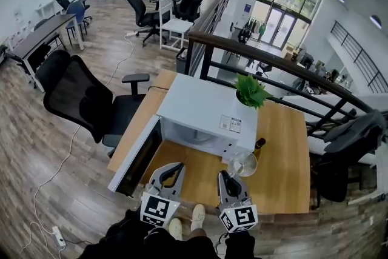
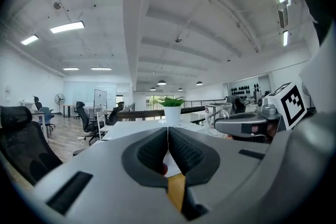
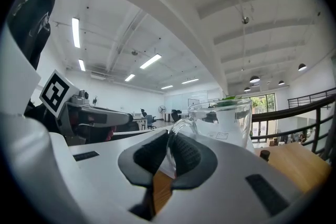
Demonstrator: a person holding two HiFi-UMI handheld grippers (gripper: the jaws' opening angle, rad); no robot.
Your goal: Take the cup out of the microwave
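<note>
A clear glass cup (image 1: 243, 164) with a handle hangs in front of the white microwave (image 1: 200, 107), outside its cavity and above the wooden table (image 1: 285, 154). My right gripper (image 1: 225, 176) is shut on the cup's handle; in the right gripper view the cup (image 3: 223, 120) stands upright just beyond the right gripper (image 3: 169, 136). My left gripper (image 1: 174, 167) is beside it on the left, before the open cavity. In its own view the left gripper (image 2: 167, 131) is shut with nothing in it, and the cup (image 2: 218, 115) shows to the right.
The microwave door (image 1: 136, 158) hangs open to the left, past the table's edge. A potted plant (image 1: 250, 91) sits on the microwave's top. A small dark object (image 1: 259, 144) stands by its right side. A black office chair (image 1: 79, 100) is at the left, a railing (image 1: 291, 63) behind.
</note>
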